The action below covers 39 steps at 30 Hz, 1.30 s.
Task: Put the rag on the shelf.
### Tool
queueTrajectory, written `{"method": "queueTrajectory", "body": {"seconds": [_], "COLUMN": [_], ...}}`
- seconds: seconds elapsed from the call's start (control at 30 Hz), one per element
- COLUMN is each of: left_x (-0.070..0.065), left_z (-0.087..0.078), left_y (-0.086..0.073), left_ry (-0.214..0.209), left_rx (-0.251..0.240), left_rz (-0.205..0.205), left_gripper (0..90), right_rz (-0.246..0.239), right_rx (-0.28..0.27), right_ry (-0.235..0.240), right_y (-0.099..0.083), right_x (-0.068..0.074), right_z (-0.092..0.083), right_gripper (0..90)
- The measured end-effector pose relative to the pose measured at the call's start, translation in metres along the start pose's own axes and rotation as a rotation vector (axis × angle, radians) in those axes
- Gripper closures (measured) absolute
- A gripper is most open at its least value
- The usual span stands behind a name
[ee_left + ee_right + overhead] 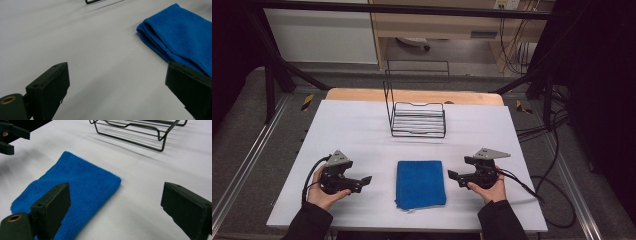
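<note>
A folded blue towel [420, 183] lies flat near the front middle of the white table [362, 130]. My left gripper [367, 181] rests on the table to the towel's left, pointing at it, open with nothing between its jaws. My right gripper [452, 176] rests to the towel's right, also pointing at it, open and empty. The left gripper view has the blue towel [180, 37] ahead at the right, past the left gripper [117, 92]. In the right gripper view the blue towel [75, 192] lies ahead at the left of the right gripper [115, 212].
A black wire rack [418, 117] stands at the back middle of the table, its tall side to the left; the wire rack [140, 131] also lies beyond the towel. Cables [532, 187] trail off the table's right side.
</note>
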State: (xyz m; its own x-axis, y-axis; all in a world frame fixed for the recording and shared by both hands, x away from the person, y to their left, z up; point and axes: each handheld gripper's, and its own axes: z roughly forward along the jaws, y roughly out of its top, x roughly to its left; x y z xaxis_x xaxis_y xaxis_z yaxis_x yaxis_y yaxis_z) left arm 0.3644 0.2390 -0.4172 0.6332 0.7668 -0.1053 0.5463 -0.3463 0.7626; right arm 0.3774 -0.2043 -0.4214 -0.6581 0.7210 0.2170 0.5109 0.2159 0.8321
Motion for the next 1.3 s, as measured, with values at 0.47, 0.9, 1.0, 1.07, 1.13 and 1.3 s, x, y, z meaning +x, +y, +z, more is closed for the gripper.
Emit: {"method": "queueTrajectory", "body": {"seconds": [0.47,0.9,1.0,1.07,1.13,1.3], "left_x": [-0.022,-0.03,-0.033,-0.036,-0.039,-0.044], "left_z": [0.038,0.088,0.095,0.099,0.102,0.108], "left_y": [0.046,0.053,0.05,0.049,0.049,0.047], "left_ry": [-0.004,0.003,-0.018,-0.031,-0.053,-0.06], "left_rx": [0.004,0.069,0.079,0.084,0.089,0.117], "left_rz": [0.012,-0.025,-0.035,-0.032,-0.031,-0.014], "left_gripper": [13.2,37.9,45.9,49.3,51.0,58.0], "right_rz": [-0.016,-0.019,-0.016,-0.013,-0.011,-0.004], "right_rx": [0.002,0.022,0.027,0.027,0.032,0.046], "right_ry": [-0.01,-0.007,0.002,0.008,0.008,0.015], "right_y": [-0.007,-0.011,-0.011,-0.011,-0.011,-0.011], "right_x": [-0.006,-0.004,-0.003,-0.004,-0.004,-0.004], "right_z": [-0.002,0.004,0.005,0.006,0.006,0.008], "right_gripper": [3.3,4.0,5.3,6.1,6.3,7.3]}}
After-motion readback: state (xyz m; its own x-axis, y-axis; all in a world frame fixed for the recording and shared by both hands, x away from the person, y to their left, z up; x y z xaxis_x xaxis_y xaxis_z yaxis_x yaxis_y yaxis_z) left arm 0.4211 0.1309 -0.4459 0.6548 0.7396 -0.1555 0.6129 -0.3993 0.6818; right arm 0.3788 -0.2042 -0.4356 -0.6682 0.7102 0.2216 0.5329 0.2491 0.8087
